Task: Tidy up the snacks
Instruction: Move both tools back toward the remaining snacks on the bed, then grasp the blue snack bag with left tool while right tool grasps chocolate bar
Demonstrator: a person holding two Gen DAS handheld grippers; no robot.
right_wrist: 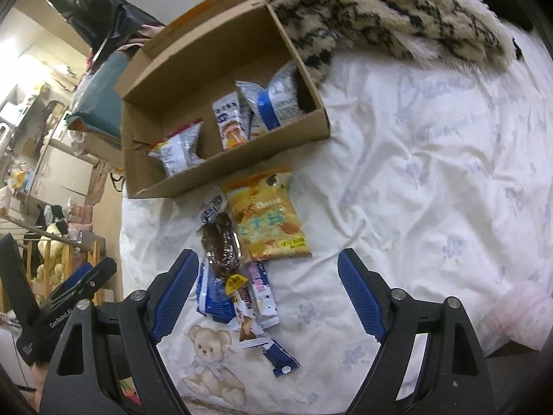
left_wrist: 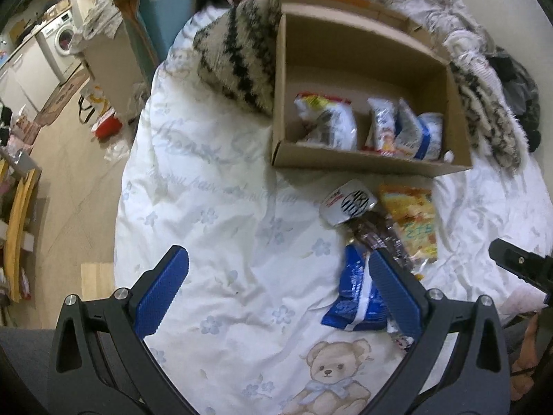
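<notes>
Both my hand-held grippers, left (left_wrist: pixel 278 269) and right (right_wrist: pixel 268 273), gape apart over loose snacks (right_wrist: pixel 266 218) near the cardboard box (right_wrist: pixel 228 167).

both grippers (left_wrist: pixel 278 276) (right_wrist: pixel 268 280): black frames, silver screws, ribbed blue pads on the jaws.

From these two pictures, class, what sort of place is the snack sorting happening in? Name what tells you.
Most likely a lived-in home, probably a studio flat. The cardboard box sits on a bed with a teddy-bear duvet beside a furry blanket, and a washing machine stands against the far wall.
</notes>
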